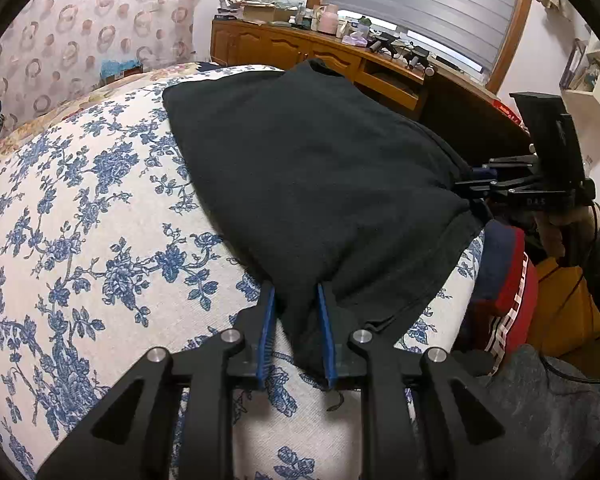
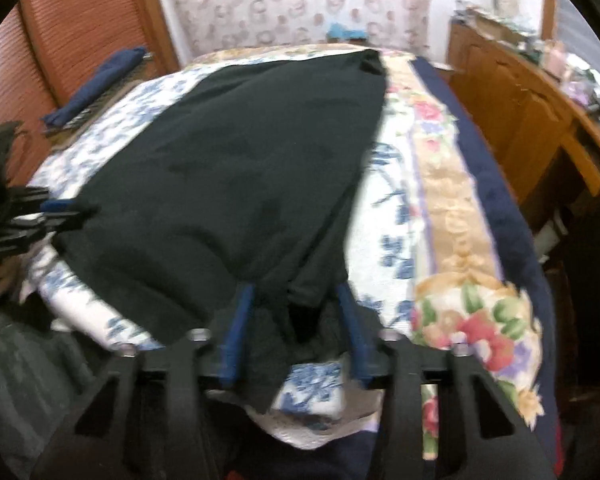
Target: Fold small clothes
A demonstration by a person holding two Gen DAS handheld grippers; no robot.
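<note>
A black knit garment [image 1: 320, 168], soft and matte w/ a stitched hem, is spread flat on a bed covered by a white quilted bedspread printed w/ blue flowers [image 1: 100, 240]; its near hem is drawn to the bed's near edge. The left gripper [image 1: 296, 332] is seen w/ blue ribbed fingers [image 1: 267, 332] set narrow, the garment's near corner pinched between them, cloth bunched into a fold there. The right gripper [image 2: 296, 336] is closed on the other near corner, gathered cloth held between its fingers [image 2: 240, 320]; that view is blurred, so pad contact is hard to judge. Open bedspread is left to the garment's left in the left wrist view; on the far side a floral strip w/ red and yellow blooms [image 2: 452, 208] and a navy border [image 2: 500, 200] are seen before the bed's edge. A wooden cabinet w/ a cluttered top [image 1: 300, 44] stands beyond, well apart from the garment.
</note>
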